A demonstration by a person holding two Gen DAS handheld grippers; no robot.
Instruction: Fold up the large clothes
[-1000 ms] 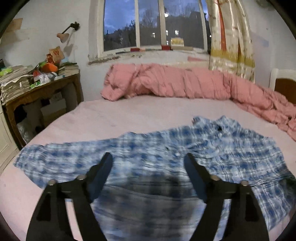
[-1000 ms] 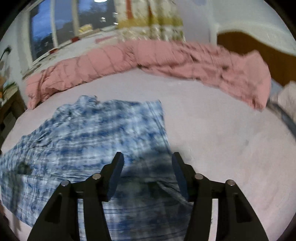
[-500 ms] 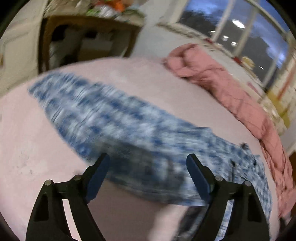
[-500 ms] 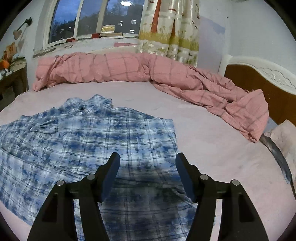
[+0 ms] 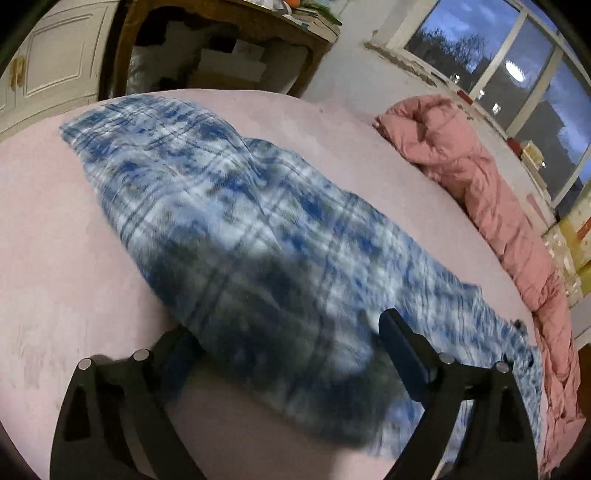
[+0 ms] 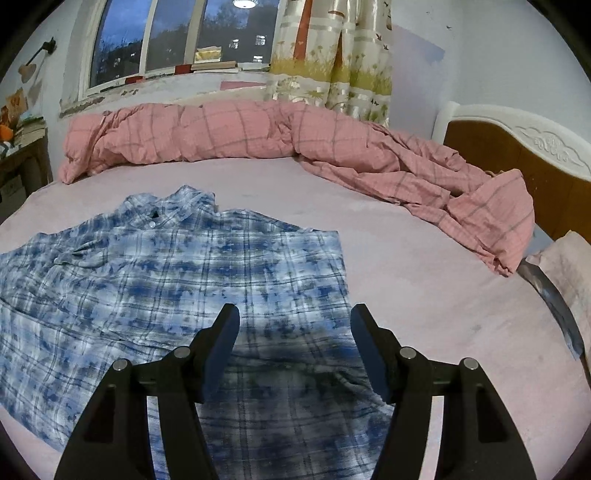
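A blue and white plaid shirt (image 6: 177,273) lies spread flat on the pink bed (image 6: 406,280), collar toward the window. My right gripper (image 6: 293,332) is open and empty, low over the shirt's lower body near its right edge. In the left wrist view the shirt's long sleeve (image 5: 207,199) stretches toward the bed's left corner. My left gripper (image 5: 288,339) is open and straddles the sleeve's near edge; its left finger (image 5: 177,347) is partly hidden under the cloth.
A rumpled pink checked duvet (image 6: 295,140) lies along the bed's far side and right side. A headboard (image 6: 517,155) stands at the right. A cluttered wooden desk (image 5: 221,33) and a white cabinet (image 5: 55,59) stand beyond the left edge.
My left gripper has swung left and dropped low onto the sleeve's edge. My right gripper has drawn back and steadied over the shirt's hem.
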